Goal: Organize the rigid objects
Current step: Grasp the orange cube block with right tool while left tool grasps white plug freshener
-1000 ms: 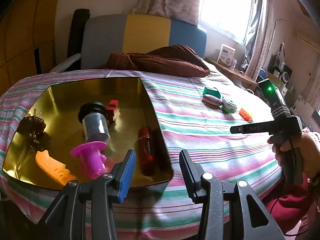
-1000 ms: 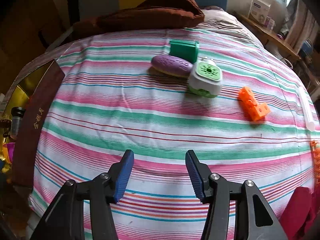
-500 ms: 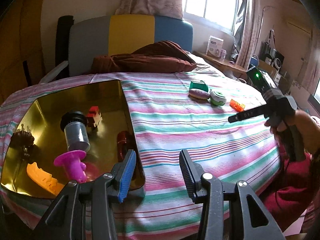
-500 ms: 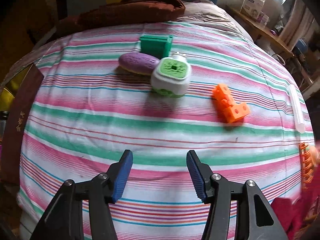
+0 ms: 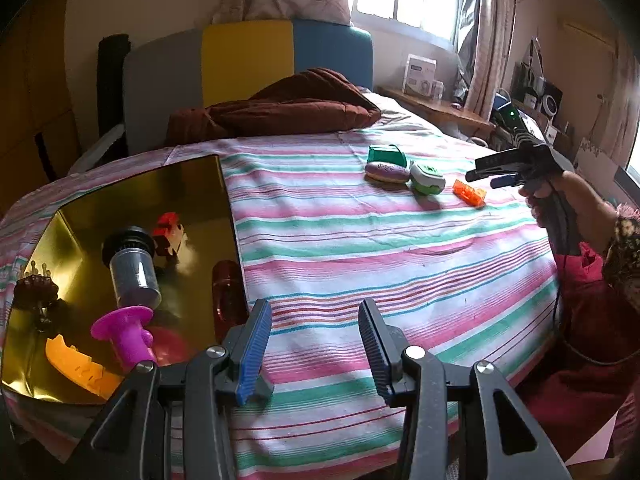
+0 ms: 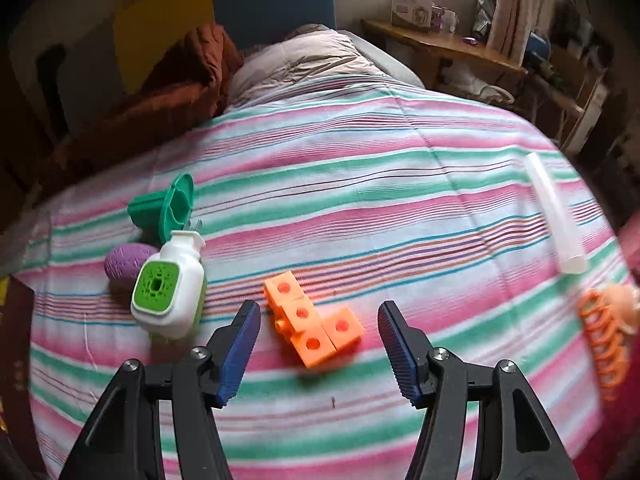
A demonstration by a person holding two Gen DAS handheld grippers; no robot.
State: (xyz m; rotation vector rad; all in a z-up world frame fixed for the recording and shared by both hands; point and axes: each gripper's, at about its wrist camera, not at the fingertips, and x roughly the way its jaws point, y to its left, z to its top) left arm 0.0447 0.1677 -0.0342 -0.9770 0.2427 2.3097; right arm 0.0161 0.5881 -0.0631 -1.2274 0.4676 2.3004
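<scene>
Since the earlier frame the right gripper (image 6: 318,344) has swung rightward across the bed (image 6: 360,168) and now hangs over the orange block cluster (image 6: 314,326), jaws wide and empty, blocks lying between the fingertips. From the left wrist view, a hand (image 5: 560,196) at 3 o'clock holds it level. The left gripper (image 5: 314,354), also wide and empty, hovers by the gold tray (image 5: 132,196) at 9 o'clock. A green-and-white plug-in device (image 6: 168,290) sits at the blocks' 9 o'clock, a clear tube (image 6: 554,216) at 2 o'clock.
</scene>
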